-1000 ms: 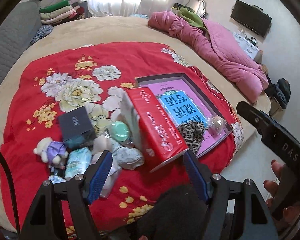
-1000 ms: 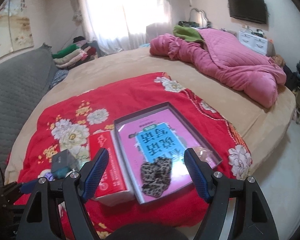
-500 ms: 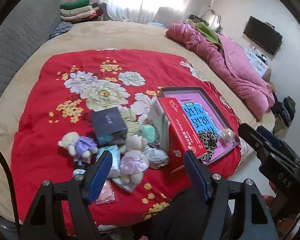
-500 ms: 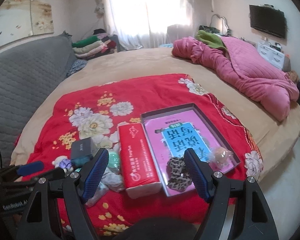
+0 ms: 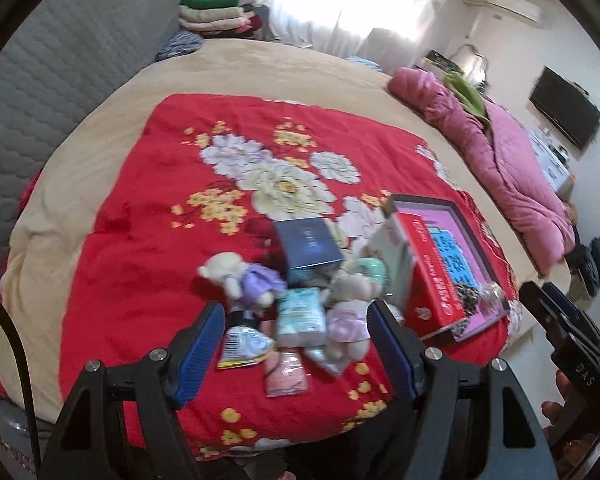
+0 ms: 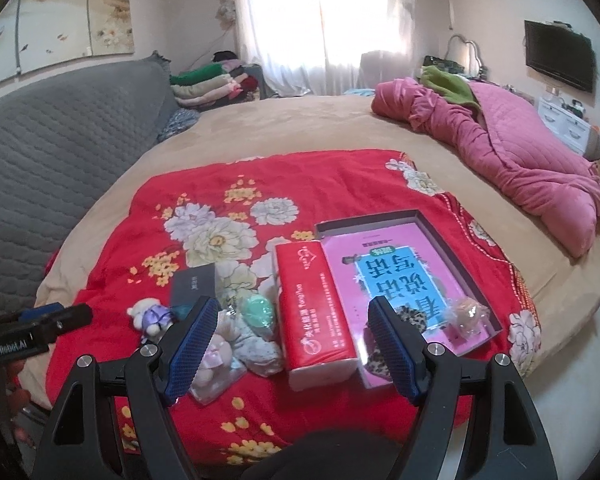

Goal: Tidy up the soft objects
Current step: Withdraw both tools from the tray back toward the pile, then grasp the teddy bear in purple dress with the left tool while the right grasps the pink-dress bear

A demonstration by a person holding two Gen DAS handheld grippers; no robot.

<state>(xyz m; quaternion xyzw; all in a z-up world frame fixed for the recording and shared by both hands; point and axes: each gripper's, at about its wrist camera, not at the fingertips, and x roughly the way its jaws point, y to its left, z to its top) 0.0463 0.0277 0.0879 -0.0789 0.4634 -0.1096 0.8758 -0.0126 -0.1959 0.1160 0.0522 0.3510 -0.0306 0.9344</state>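
Observation:
A pile of soft things lies on the red flowered cloth [image 5: 148,208]: a bear in purple [image 5: 244,280], a bear in pink [image 5: 348,312], a pale green tissue pack [image 5: 302,312], a mint puff [image 6: 258,314] and small packets [image 5: 244,346]. A red tissue pack [image 6: 316,316] stands beside a shallow box [image 6: 456,236] holding a pink book, a leopard scrunchie [image 6: 412,318] and a clear bag [image 6: 466,314]. My left gripper [image 5: 298,354] is open and empty, hovering above the pile. My right gripper [image 6: 292,350] is open and empty above the red pack.
A dark blue box [image 5: 310,246] sits behind the bears. A pink quilt [image 6: 520,156] lies at the right of the beige bed [image 6: 300,124]. A grey headboard [image 6: 52,136] is on the left, with folded clothes [image 6: 212,84] at the back. The bed edge is near the grippers.
Both grippers have pulled back and swung left, so more of the cloth and the pile shows. Both stay open and empty. Nothing on the bed has moved.

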